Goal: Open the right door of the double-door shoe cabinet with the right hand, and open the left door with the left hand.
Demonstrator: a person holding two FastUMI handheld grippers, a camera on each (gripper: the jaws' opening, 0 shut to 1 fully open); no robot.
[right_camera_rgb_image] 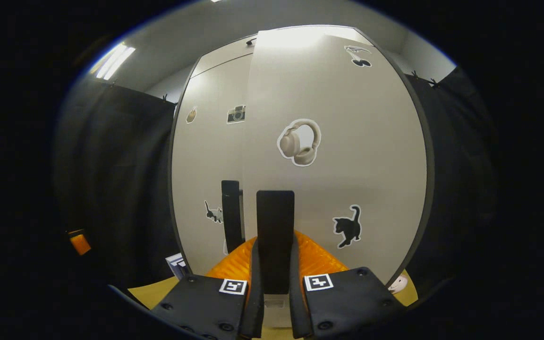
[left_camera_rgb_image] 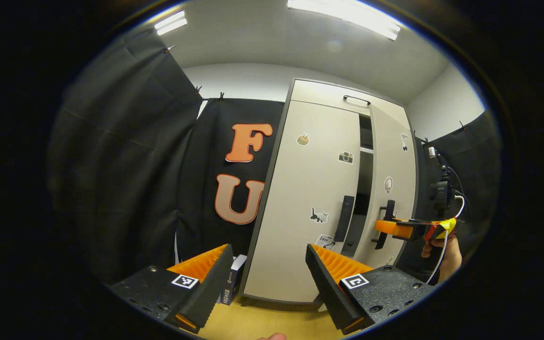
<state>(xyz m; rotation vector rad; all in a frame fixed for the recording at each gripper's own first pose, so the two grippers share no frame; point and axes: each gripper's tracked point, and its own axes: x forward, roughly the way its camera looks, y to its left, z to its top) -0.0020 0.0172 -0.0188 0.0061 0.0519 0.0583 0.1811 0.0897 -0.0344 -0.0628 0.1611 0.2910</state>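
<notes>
In the left gripper view we see the shoe cabinet (left_camera_rgb_image: pixel 319 198) standing against the booth's black cloth wall, pale with a dark frame, on a wood-coloured floor (left_camera_rgb_image: pixel 262 321). Its left door (left_camera_rgb_image: pixel 300 208) sits flush and shut, with a dark vertical left handle (left_camera_rgb_image: pixel 344 218) near its inner edge. The right door (left_camera_rgb_image: pixel 392 189) stands ajar, so a dark gap with a shelf edge shows between the two doors. The left gripper (left_camera_rgb_image: pixel 268 278) hangs in front of the cabinet, well apart from it, its jaws spread wide with nothing between them.

Farther off, on the right of that view, the right gripper (left_camera_rgb_image: pixel 391 227) reaches in from a hand (left_camera_rgb_image: pixel 444 255) and meets the right handle (left_camera_rgb_image: pixel 385 222). In the right gripper view the right gripper (right_camera_rgb_image: pixel 276 283) has its two fingers closed on either side of the right handle (right_camera_rgb_image: pixel 275 236), pressing it between them. Stickers dot both doors: a headphone sticker (right_camera_rgb_image: pixel 299 141) and a black cat sticker (right_camera_rgb_image: pixel 347 226) on the right door (right_camera_rgb_image: pixel 338 156), a camera sticker (right_camera_rgb_image: pixel 236 114) on the left door (right_camera_rgb_image: pixel 208 160).

A small box (left_camera_rgb_image: pixel 231 281) stands on the floor just left of the cabinet's base; we think it leans on the cloth, though the curve of the lens makes that hard to judge.
</notes>
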